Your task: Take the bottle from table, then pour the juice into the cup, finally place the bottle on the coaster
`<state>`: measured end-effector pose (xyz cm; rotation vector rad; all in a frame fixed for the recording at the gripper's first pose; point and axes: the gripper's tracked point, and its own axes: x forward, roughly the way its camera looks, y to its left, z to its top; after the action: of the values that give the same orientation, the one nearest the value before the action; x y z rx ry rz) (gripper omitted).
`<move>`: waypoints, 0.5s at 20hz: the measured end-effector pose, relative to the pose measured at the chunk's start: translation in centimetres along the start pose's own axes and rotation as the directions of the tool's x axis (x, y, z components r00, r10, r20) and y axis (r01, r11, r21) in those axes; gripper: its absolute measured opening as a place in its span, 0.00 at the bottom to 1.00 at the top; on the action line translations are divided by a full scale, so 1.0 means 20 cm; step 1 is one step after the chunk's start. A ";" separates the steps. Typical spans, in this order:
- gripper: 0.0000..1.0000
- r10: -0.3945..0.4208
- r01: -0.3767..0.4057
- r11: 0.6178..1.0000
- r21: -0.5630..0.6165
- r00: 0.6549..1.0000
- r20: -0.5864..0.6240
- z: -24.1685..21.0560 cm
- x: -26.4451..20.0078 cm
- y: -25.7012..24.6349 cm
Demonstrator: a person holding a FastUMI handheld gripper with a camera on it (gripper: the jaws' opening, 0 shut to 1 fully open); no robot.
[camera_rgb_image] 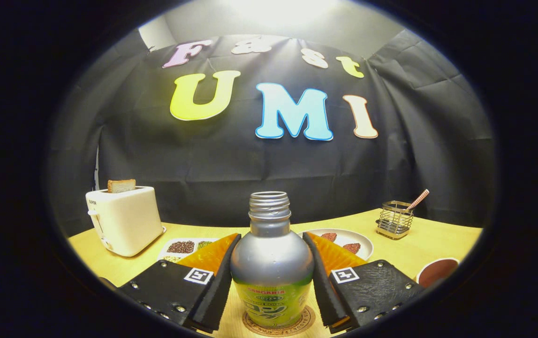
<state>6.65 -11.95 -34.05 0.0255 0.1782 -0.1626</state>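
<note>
Black cloth forms the booth's back wall, and before it lies a pale wooden table (428, 244) carrying every item in view. At centre, my gripper (272, 277) encloses the bottle (272, 263), a silver vessel with a green lower label and an uncapped threaded neck, standing upright. My two fingers (217, 281) flank its body, one on each side, their inner faces lying against the bottle's shoulder and flanks; they appear clamped on it. Beneath the bottle's base a round printed coaster (297, 324) is visible, and the base seems to rest on it, though whether it touches or sits just above I cannot tell. Beyond my left finger stands a cream toaster (124, 220) with a slice of bread (121, 186) protruding from its slot, and beside it a divided tray (182, 247) holding dark and green grains. Beyond my right finger lies a white plate (360, 238) bearing reddish-brown pieces. Farther right stands a wire holder (394, 219) containing a striped straw (418, 199). Near my right finger, at the table's near edge, sits the cup (437, 271), its dark brown interior facing upward.
</note>
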 end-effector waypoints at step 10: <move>0.99 -0.002 0.003 1.000 -0.014 0.999 0.041 0.17 -0.09 -0.03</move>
<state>5.48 -12.40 -30.36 0.0078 0.1385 -0.1640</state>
